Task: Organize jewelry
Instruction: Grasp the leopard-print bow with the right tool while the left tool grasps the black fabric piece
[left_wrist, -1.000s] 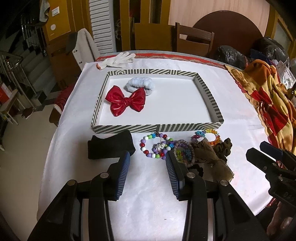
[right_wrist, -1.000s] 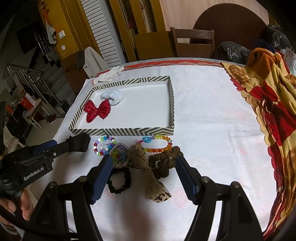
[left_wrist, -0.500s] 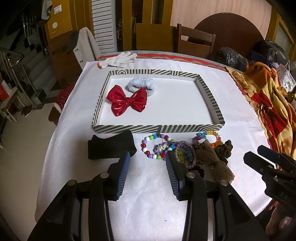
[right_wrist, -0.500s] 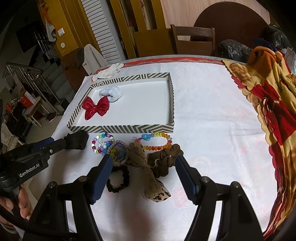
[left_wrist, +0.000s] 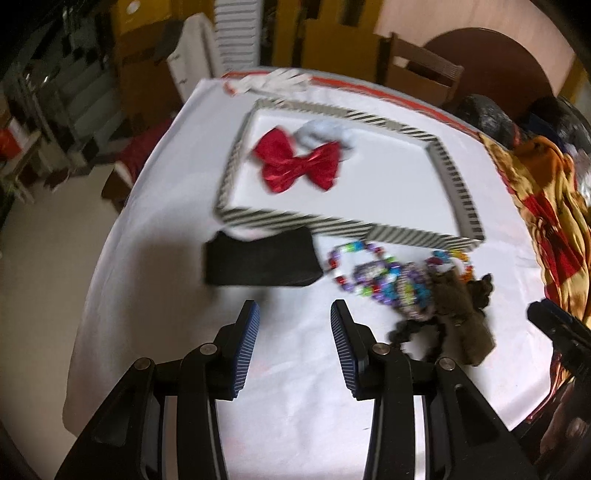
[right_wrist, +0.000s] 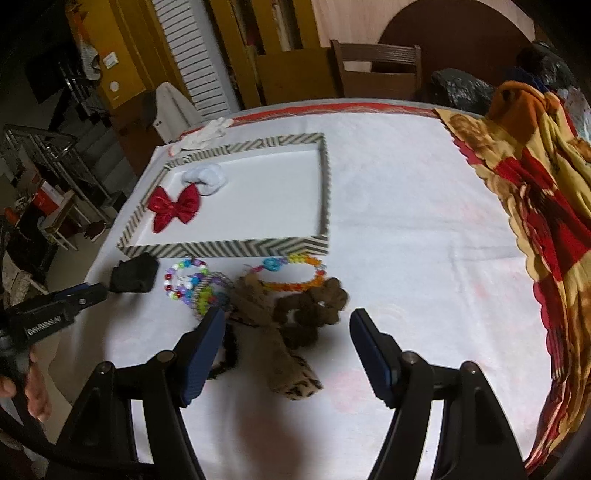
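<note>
Both tools gape empty: left tool (left_wrist: 294, 314) nr black pouch (left_wrist: 260, 260), right tool (right_wrist: 287, 319) over brown scrunchie (right_wrist: 314, 306).

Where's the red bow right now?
In both views the red bow lies inside the striped tray, at its left end, touching the white scrunchie.

My right tool (right_wrist: 286, 321) hangs open over the brown fabric scrunchie (right_wrist: 314, 308) on the white-clothed counter (right_wrist: 406, 229). At eleven o'clock, the striped cardboard tray (right_wrist: 229, 249) holds a shiny red bow (right_wrist: 173, 208) and white fluffy scrunchie (right_wrist: 207, 177).
</note>
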